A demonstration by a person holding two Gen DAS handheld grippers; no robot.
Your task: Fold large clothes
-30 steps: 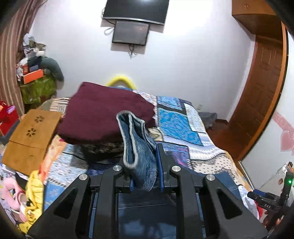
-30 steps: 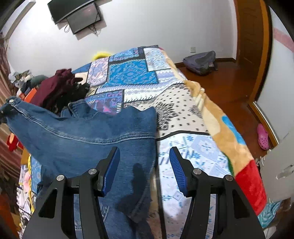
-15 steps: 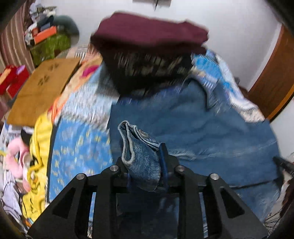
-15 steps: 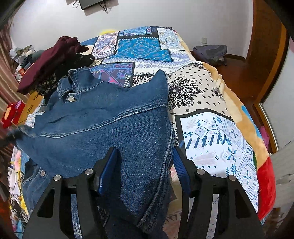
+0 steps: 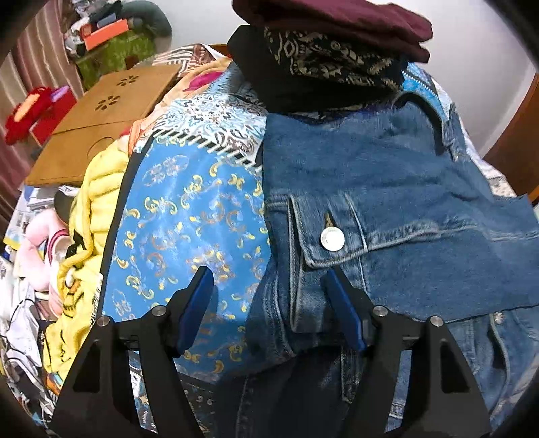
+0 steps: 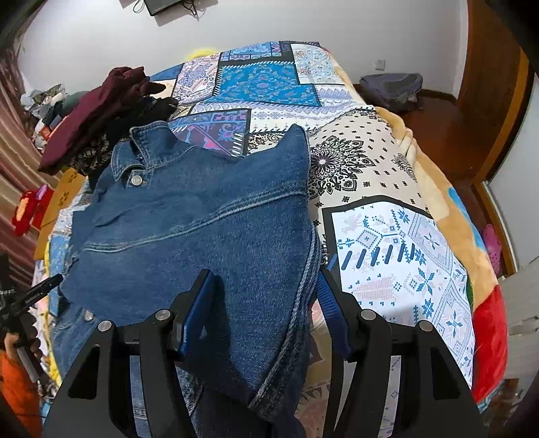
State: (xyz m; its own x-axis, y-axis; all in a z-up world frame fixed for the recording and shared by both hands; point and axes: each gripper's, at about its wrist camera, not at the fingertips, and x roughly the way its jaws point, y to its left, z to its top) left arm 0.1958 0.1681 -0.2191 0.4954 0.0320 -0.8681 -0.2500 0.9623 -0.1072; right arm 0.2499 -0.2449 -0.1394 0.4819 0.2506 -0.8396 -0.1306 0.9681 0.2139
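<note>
Left wrist view: the left gripper (image 5: 269,303) has just been opening its jaws, which now stand wide apart. The cuff of the denim jacket (image 5: 387,188) lies loose between them, close against the right pad, pinched by neither. The jacket spreads from centre toward 3 o'clock on the patterned bedspread (image 5: 188,215). A maroon garment (image 5: 337,17) tops a dark patterned pile (image 5: 323,64) at 12 o'clock.

Right wrist view: the right gripper (image 6: 266,303) has its jaws about half open, astride the jacket's (image 6: 202,236) folded edge; whether the pads press it I cannot tell. The collar lies toward 11 o'clock on the bedspread (image 6: 387,229).
</note>
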